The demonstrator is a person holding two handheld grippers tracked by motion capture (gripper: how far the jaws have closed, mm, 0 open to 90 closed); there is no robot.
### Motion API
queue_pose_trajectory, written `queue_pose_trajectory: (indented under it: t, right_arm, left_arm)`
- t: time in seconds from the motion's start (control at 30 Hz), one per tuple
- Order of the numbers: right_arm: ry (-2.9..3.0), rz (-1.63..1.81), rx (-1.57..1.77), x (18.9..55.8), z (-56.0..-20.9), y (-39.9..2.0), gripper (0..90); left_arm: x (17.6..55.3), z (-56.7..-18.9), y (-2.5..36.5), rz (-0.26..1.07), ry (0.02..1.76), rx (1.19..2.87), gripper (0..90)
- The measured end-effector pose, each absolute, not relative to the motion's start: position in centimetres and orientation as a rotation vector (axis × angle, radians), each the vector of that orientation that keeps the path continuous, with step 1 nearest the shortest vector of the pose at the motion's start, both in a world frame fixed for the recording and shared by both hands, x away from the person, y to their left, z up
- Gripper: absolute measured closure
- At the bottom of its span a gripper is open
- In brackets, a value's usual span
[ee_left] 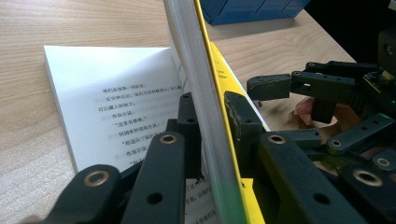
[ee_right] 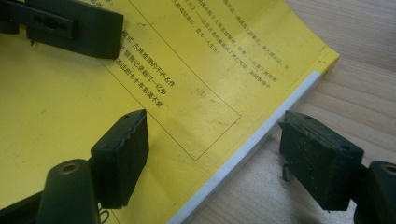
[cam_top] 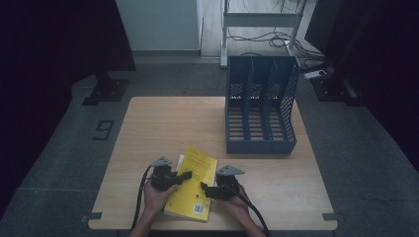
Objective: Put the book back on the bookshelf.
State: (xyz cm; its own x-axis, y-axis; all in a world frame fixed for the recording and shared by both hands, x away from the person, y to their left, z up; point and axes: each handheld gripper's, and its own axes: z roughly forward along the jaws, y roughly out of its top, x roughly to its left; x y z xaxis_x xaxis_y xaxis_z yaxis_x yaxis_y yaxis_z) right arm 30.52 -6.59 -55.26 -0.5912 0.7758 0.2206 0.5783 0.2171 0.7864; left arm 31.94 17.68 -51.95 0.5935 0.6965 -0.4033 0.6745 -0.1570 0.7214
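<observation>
A yellow paperback book lies at the table's near edge, between both hands. My left gripper comes in from the book's left side. In the left gripper view, the left gripper is shut on the yellow cover and a thick block of pages, lifted off a white printed page. My right gripper is open at the book's right side. In the right gripper view, the right gripper straddles the book's edge, with one finger above the yellow cover and the other finger above the wood.
A blue three-slot file holder stands at the back right of the wooden table. Dark floor surrounds the table, with cables and a white frame behind it.
</observation>
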Motion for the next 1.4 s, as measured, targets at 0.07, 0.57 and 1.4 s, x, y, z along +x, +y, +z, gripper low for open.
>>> queue_pose_trajectory:
  t: [0.07,0.57,1.4]
  right_arm:
    - [2.267,1.309,1.287,30.5,-55.3,-6.6,22.5]
    - [2.267,1.305,1.226,30.3,-55.1,-6.7,20.8]
    - [2.221,1.357,1.225,30.3,-54.4,-7.5,20.2]
  left_arm:
    - [31.9,-51.9,17.7,0.032,1.104,1.864,78.5]
    - [31.7,-51.5,17.6,0.053,1.089,1.872,79.2]
    - [30.9,-50.1,17.4,0.078,1.034,1.841,80.8]
